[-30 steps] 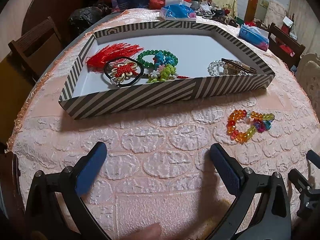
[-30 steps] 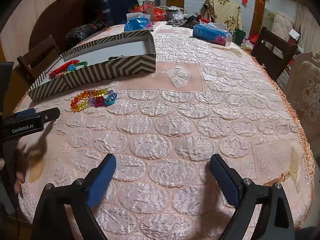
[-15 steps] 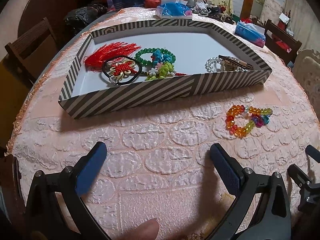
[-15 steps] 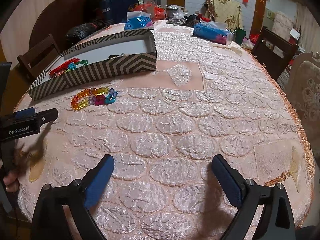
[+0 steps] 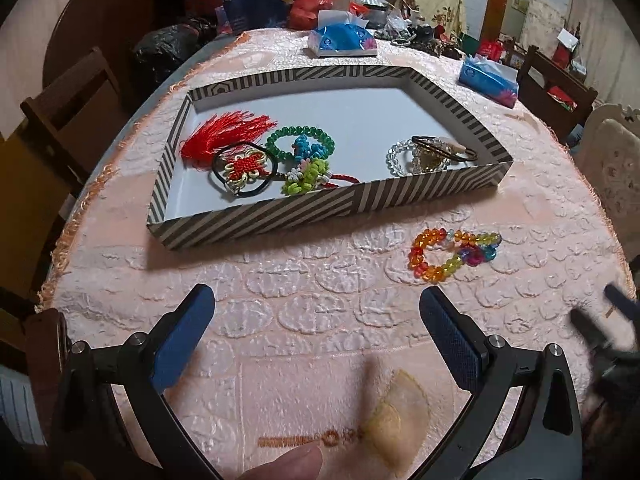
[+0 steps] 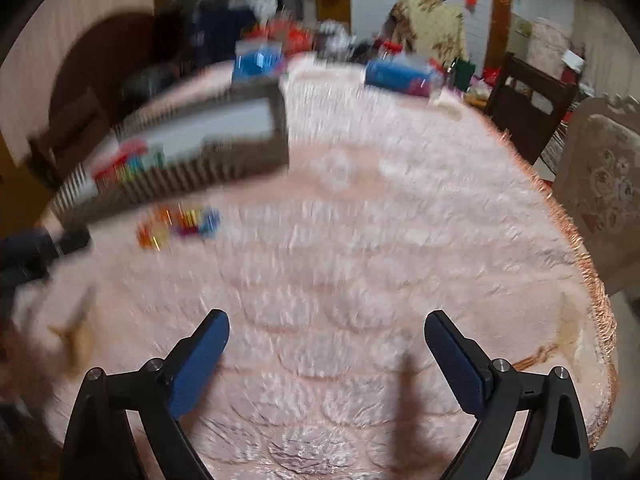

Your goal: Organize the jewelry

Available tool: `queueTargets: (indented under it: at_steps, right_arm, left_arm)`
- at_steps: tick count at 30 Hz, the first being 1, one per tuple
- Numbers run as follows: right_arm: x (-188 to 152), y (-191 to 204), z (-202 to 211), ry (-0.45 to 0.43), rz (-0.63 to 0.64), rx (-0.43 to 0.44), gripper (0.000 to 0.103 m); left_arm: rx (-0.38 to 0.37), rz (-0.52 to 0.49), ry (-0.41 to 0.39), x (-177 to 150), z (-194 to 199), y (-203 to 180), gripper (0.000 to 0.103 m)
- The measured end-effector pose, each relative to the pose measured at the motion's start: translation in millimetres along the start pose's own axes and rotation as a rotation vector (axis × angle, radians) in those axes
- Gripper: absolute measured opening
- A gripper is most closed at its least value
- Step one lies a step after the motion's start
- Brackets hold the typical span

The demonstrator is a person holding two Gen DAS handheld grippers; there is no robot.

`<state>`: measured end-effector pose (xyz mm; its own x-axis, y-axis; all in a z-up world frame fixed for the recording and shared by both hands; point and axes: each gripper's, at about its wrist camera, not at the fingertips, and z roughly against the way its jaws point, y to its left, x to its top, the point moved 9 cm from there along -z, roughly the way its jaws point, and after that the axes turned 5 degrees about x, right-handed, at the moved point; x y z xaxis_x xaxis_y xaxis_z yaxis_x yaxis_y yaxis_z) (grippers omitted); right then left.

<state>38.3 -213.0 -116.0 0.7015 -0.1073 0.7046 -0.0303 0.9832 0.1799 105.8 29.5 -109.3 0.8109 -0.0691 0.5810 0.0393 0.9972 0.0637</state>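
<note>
My left gripper has its blue-padded fingers spread wide with nothing between them, held above the pink embossed tablecloth. A fingertip of mine shows at the bottom edge of that view. My right gripper is likewise splayed and empty over the same cloth; its view is smeared with motion blur, so small details there are hard to read.

I take the striped tray as my landmark. The multicoloured bead bracelet lies on the cloth outside the tray, just in front of its near wall toward the right-hand corner, not touching it. In the right wrist view the same bracelet is a blurred patch of colour below the tray's near wall.

Inside the tray, at the left end, sits a red tassel with a red knot ornament ringed by a black hair band. Beside these toward the middle lie a green bead bracelet and a lime-green woven piece. At the tray's right end rests a clear bead bracelet with a dark band across it.

Beyond the tray's far wall stand two blue tissue packs, and past the table's edges there are wooden chairs.
</note>
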Motion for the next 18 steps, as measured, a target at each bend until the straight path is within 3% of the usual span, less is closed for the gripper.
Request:
queueTargets:
  at_steps: [4,9,18]
  right_arm:
    - [32.0,12.9,31.9,-0.086,0.096,0.048,0.098]
    - [51.5,36.6,59.2,-0.088,0.207,0.104,0.098]
    - [47.2,32.1,54.8,-0.004,0.119,0.108,0.098]
  left_arm:
    - [0.037,-0.011,0.007,-0.7,4.6,0.1,0.103]
    - [0.058,0.014,-0.003,7.2,19.0,1.2,0.103]
    - [0.051,0.025,-0.044,22.3,42.5,0.8,0.103]
